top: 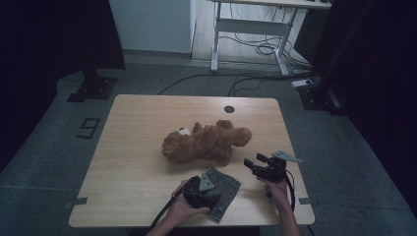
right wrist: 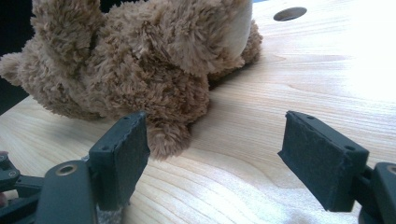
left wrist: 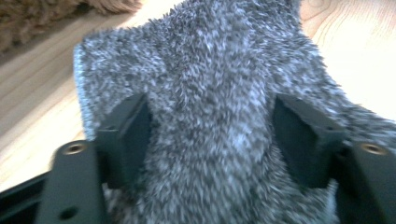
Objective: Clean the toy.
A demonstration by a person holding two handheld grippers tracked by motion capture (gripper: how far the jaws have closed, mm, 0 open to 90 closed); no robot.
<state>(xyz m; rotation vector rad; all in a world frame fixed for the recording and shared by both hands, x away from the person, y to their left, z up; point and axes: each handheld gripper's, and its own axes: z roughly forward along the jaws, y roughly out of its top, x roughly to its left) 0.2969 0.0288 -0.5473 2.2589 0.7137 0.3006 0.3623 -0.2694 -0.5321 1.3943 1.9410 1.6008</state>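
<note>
Now, left tongs (left wrist: 208, 135) pinched on a ridge of the grey cloth (left wrist: 201, 60), bunched up between both pads. Squeeze firmly before lifting, and bite deep enough to keep the fuzzy fold from slipping out. Right tongs (right wrist: 215, 140) spread wide, holding nothing, low over the table (right wrist: 280, 79). Teddy bear (right wrist: 140, 65) just ahead of them, one paw near a pad; keep clear.

Grey carpet floor (top: 44, 147), white desk frame (top: 255, 29) behind, dim light.
</note>
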